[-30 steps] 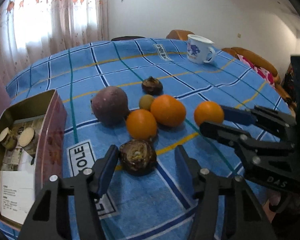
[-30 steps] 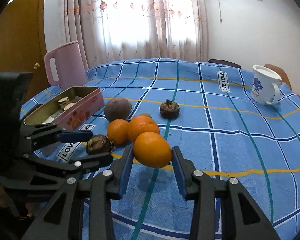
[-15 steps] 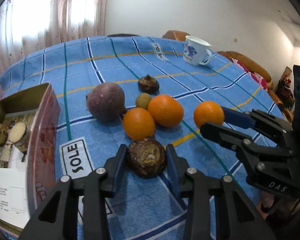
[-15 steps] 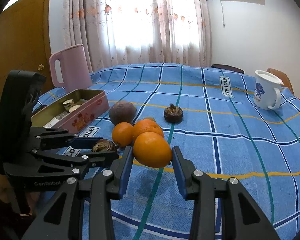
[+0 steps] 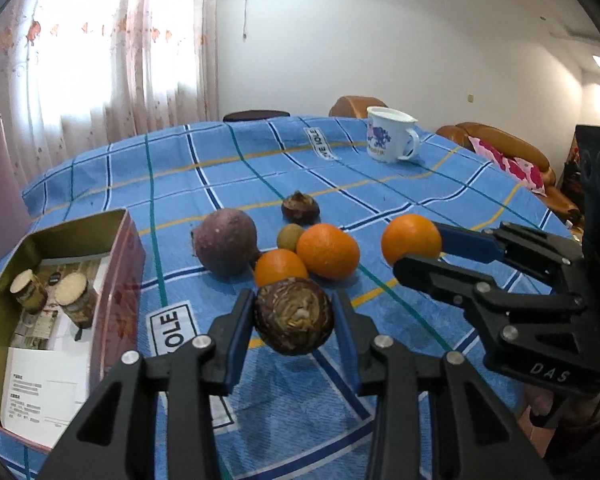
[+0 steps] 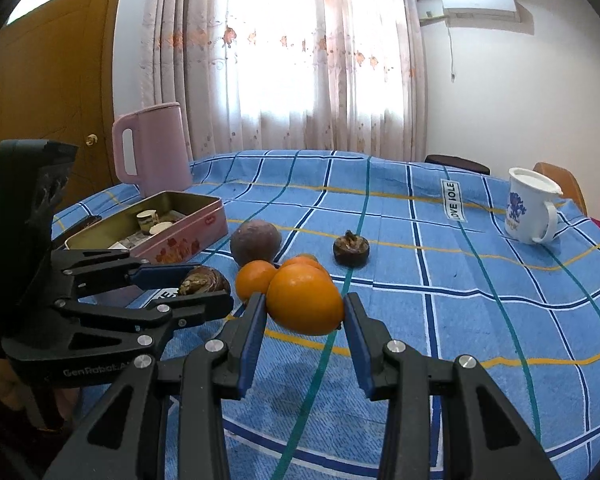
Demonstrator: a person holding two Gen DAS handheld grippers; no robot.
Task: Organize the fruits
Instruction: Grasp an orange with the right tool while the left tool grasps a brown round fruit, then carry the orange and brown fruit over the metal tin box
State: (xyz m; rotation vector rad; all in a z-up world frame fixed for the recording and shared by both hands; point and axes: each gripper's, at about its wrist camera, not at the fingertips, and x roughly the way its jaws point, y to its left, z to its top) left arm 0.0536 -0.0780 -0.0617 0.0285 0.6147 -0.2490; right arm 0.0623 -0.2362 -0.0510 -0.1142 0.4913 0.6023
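The left gripper (image 5: 294, 322) tilts down toward the blue checked tablecloth (image 5: 380, 184), its jaws narrowed and pressing both sides of a dark brown mangosteen (image 5: 293, 321), held clear of the cloth just beside the open pink tin (image 5: 116, 280). The right gripper (image 6: 305, 312), on the far side of the mangosteen from the tin, slopes down likewise, its jaws clamped on an orange (image 6: 305, 299). Beyond the mangosteen lie two oranges (image 5: 327, 251), a purple passion fruit (image 5: 225, 242) and another mangosteen (image 5: 300, 208).
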